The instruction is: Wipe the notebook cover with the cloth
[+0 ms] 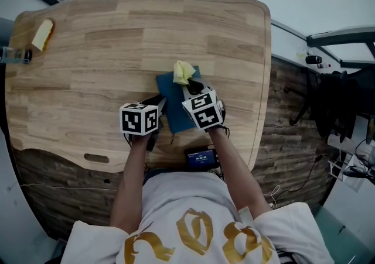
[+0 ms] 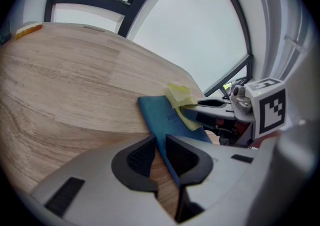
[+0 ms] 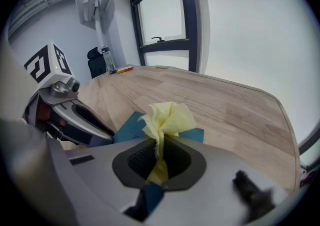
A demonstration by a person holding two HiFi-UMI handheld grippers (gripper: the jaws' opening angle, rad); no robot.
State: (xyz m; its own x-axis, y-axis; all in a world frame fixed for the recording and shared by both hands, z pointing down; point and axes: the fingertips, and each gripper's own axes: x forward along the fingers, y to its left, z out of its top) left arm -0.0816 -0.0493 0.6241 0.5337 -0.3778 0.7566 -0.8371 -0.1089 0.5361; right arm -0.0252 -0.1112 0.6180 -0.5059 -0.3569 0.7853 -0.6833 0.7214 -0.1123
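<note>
Now both grippers meet at the blue notebook [image 1: 174,105] on the pale, wood-grain worktop [image 1: 88,52].
The fingers of your right gripper [image 3: 159,152] pinch a crumpled, soft yellow cloth [image 1: 183,72] at the flat, matte cover's far end. The fingers of your left gripper [image 2: 160,145] clamp the notebook's near edge. The embossed cover lettering is too small to read.

Wooden table [image 1: 76,93], bottle [image 1: 16,55], black device [image 1: 202,157]
</note>
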